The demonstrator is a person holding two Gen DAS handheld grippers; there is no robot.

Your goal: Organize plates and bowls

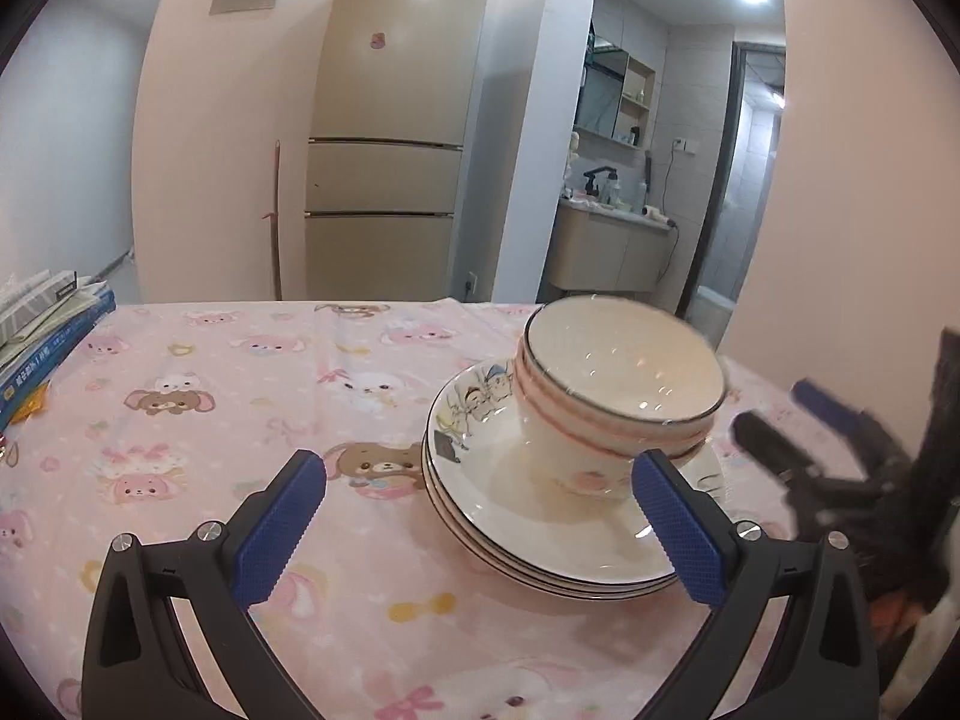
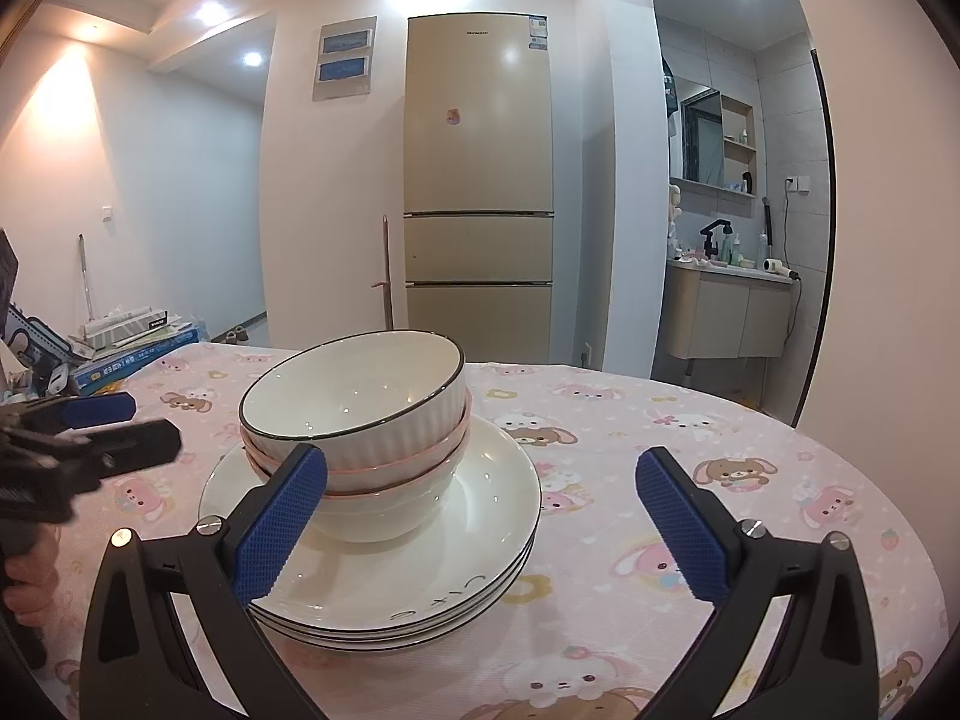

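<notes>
The nested bowls [image 2: 360, 420] sit inside the stacked plates [image 2: 420, 588] near the middle of the tabletop [image 2: 720, 540], so I judge stacking essentially complete. I hold left tongs [image 1: 480, 516] and right tongs [image 2: 480, 510] wide open, empty; next comes clearing both without nudging the stack.

In the left wrist view the other gripper [image 1: 798, 420] is blurred at the right edge, and its body is cut off by the frame. The near rim of the plates [image 1: 540, 540] is partly hidden behind a blue pad. In the right wrist view the lower bowls [image 2: 390, 480] are partly hidden by a blue pad, and the bowl count cannot be told. The books [image 2: 138, 354] carry lettering too small to read.
</notes>
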